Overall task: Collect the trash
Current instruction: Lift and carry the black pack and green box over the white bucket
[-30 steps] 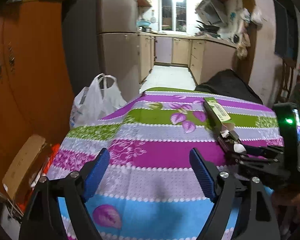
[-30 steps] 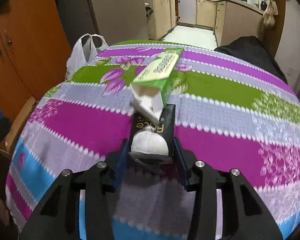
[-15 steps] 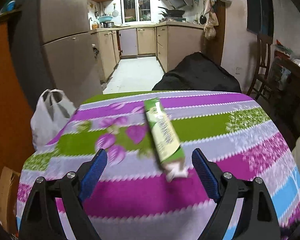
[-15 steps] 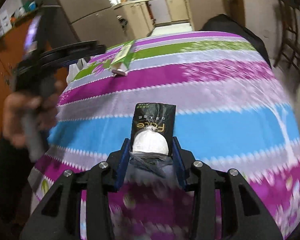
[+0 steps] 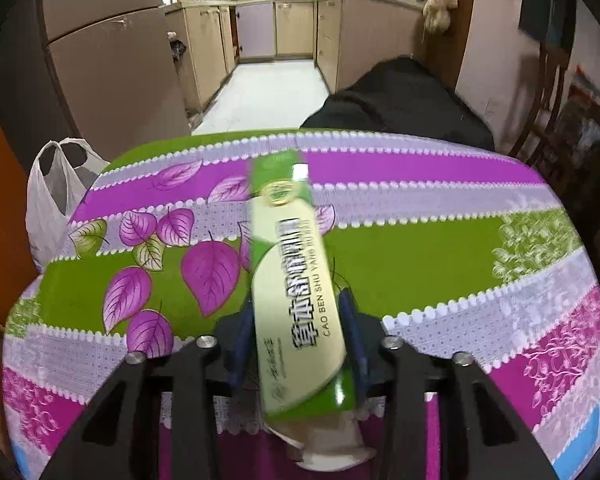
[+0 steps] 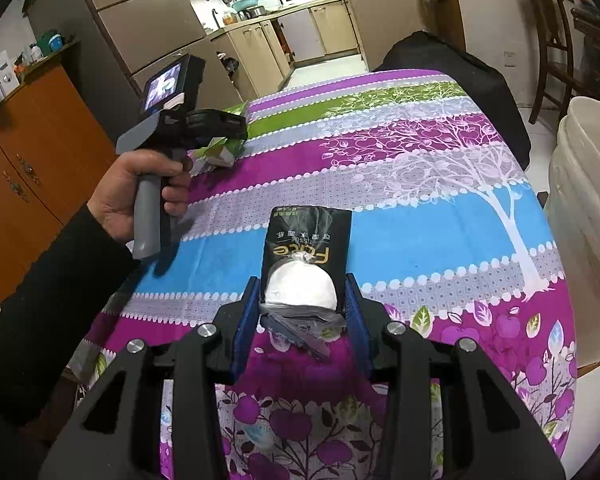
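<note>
In the left wrist view my left gripper is shut on a long green carton with Chinese print, its open end with crumpled white paper nearest the camera. The carton lies over the striped tablecloth. In the right wrist view my right gripper is shut on a black tissue pack with a white wad showing at its torn end, held above the cloth. The left gripper and the hand on it show at the left, with the carton under it.
A white plastic bag hangs off the table's far left. A black-covered object stands behind the table, a wooden chair at the right. A white bucket stands at the table's right. Orange cabinets line the left.
My left gripper has moved forward over the green carton and closed on it. My right gripper, still holding the tissue pack, has drawn back toward the table's near end.
</note>
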Tool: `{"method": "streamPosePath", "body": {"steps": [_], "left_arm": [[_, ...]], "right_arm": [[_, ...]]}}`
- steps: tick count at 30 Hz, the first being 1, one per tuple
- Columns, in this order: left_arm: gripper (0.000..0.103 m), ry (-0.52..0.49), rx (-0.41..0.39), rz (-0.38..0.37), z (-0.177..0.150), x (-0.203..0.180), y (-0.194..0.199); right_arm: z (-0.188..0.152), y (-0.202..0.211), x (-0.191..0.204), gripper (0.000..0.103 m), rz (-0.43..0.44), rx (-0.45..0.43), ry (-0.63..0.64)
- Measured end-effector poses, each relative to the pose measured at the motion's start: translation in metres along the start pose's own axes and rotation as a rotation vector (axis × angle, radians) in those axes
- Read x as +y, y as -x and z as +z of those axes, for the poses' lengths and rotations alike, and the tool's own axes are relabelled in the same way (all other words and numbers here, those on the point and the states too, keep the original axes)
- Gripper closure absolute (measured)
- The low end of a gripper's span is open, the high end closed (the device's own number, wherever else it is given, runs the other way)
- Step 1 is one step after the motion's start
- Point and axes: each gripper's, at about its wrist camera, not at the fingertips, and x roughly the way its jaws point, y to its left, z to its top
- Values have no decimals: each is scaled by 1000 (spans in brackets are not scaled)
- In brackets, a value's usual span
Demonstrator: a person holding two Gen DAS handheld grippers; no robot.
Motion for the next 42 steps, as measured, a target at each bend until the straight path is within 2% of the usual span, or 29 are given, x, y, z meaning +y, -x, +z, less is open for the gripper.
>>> {"method": "streamPosePath", "body": {"steps": [3, 7, 12, 16, 18, 23, 26, 32, 42], "left_arm": [[65, -13, -16, -2, -12, 5, 10], [65, -46, -61, -12, -36, 7, 41], [65, -81, -109, -73, -77, 16, 95], [65, -105, -112, -137, -118, 29, 134], [65, -114, -105, -145, -138, 34, 149], [65, -166, -116, -65, -187, 30, 184], [65, -174, -112, -26, -202, 20, 194], [65, -234, -150, 29, -194, -5, 204], [65, -344, -270, 24, -150, -68, 231]], "right_arm": [[1, -2, 2, 64, -3, 0, 1], [2, 0, 7, 64, -9, -8, 13], [5, 0, 9, 64, -4, 1, 12], [8, -1, 12, 64, 8, 5, 8], [8, 1, 15, 64, 16, 1, 9], [6, 2, 19, 64, 32, 0, 14], [4, 4, 22, 64, 37, -1, 20], [4, 20, 25, 64, 28, -29, 35], [32, 67, 1, 64, -21, -85, 60]]}}
